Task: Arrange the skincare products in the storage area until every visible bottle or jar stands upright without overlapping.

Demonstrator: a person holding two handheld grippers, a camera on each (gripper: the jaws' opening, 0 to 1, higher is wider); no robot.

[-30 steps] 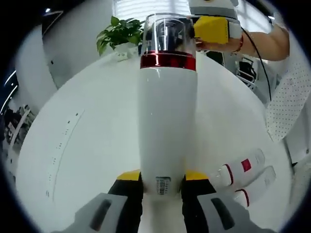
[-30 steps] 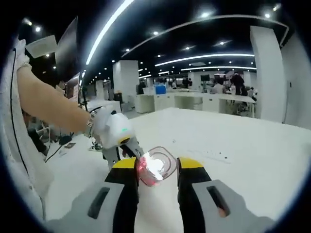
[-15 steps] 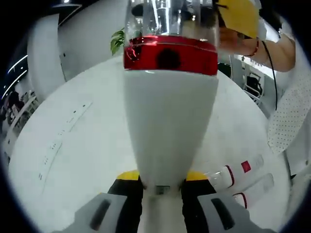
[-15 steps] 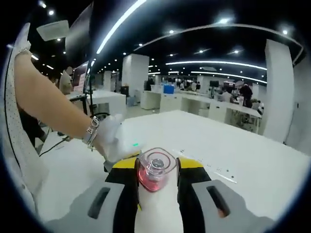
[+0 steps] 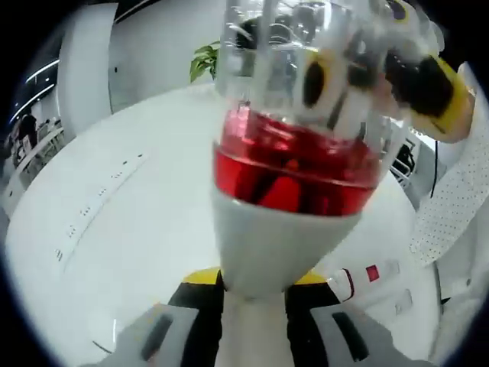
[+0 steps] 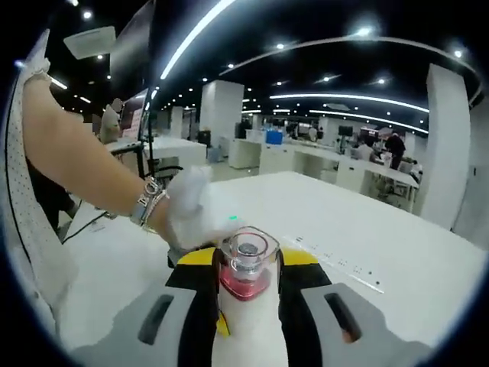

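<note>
A white bottle [image 5: 267, 245] with a red band and a clear cap [image 5: 306, 69] stands between the yellow-tipped jaws of my left gripper [image 5: 256, 281], which is shut on its base. The cap leans close to the lens. My right gripper's yellow fingers [image 5: 443, 99] show through and beside the cap at the upper right. In the right gripper view the same cap [image 6: 246, 256] appears from above, with the red band under it, and my right gripper [image 6: 248, 258] is shut on it. Two more white bottles, one [image 5: 359, 277] with a red band, lie flat on the table at the right.
The round white table [image 5: 130, 222] spreads to the left and ahead. A potted plant [image 5: 205, 61] stands at its far edge. A gloved hand [image 6: 195, 210] with a bracelet holds the left gripper. A dotted sleeve [image 5: 451, 206] hangs at the right.
In the left gripper view the bottle's top has tipped towards the lens and looms much larger. The right gripper has stayed on the cap and drawn closer over it.
</note>
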